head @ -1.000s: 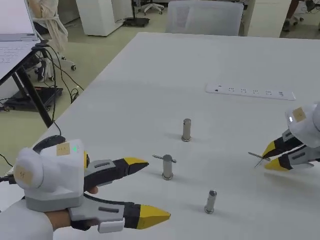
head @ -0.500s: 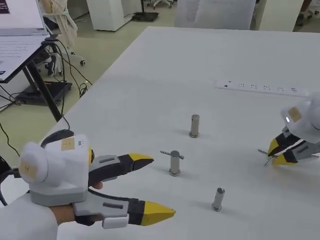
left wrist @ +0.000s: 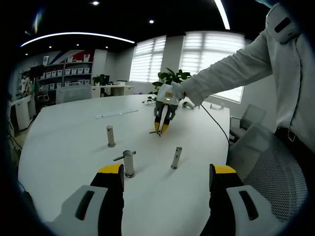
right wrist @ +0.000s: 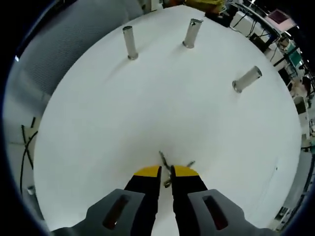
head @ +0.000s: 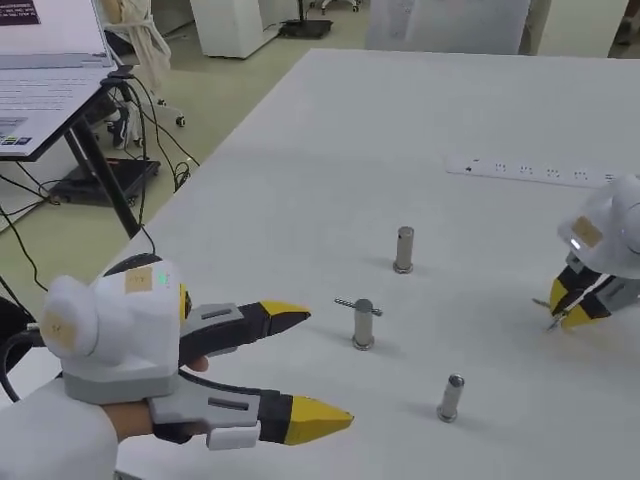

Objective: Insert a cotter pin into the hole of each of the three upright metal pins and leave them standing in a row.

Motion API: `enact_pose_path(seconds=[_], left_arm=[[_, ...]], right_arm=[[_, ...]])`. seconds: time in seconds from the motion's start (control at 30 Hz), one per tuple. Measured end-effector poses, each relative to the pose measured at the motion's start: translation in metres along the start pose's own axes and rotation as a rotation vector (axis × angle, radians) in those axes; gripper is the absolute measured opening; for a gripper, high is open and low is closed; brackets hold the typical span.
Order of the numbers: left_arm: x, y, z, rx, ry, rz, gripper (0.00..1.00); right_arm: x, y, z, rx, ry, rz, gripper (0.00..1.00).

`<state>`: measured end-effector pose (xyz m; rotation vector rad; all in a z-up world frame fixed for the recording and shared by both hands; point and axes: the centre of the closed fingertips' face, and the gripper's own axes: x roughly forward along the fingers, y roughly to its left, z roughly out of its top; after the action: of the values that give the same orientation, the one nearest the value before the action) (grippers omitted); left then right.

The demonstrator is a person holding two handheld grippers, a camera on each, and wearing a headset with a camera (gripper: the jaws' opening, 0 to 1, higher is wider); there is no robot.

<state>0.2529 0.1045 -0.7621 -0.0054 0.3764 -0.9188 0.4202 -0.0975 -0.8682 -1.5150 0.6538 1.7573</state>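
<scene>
Gripping cotter pin (right wrist: 164, 160) in clenched right claw (head: 563, 311) near tabletop (head: 300, 180); left claw (head: 329, 366) gaping, empty. Middle pin (head: 363, 325) already carrying inserted cotter (head: 347, 304); far pin (head: 403, 249), near pin (head: 450, 397) waiting.

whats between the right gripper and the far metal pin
Nothing: in the head view the table between the right gripper and the far metal pin is bare.

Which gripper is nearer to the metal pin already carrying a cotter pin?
Left. The left gripper is close beside the metal pin; the right gripper is far on its other side.
</scene>
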Motion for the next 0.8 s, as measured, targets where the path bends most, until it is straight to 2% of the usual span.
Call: enact_pose_path(seconds=[0.03,0.2,0.33,0.53,0.8], left_arm=[[0.000,0.000,0.000,-0.001,0.000,0.000,0.70],[0.001,0.001,0.001,-0.004,-0.004,0.000,0.70],[0.003,0.000,0.003,0.001,-0.005,-0.005,0.70],[0.004,-0.002,0.006,0.006,-0.011,-0.010,0.70],[0.005,-0.008,0.010,0.014,-0.019,-0.023,0.68]], right_arm=[[0.000,0.001,0.000,-0.021,0.006,0.010,0.09],[0.001,0.000,0.001,-0.022,-0.002,0.002,0.08],[0.001,-0.001,0.000,0.049,-0.016,-0.017,0.05],[0.001,-0.001,0.001,0.111,-0.020,-0.049,0.03],[-0.006,0.012,0.009,0.169,-0.052,-0.062,0.02]])
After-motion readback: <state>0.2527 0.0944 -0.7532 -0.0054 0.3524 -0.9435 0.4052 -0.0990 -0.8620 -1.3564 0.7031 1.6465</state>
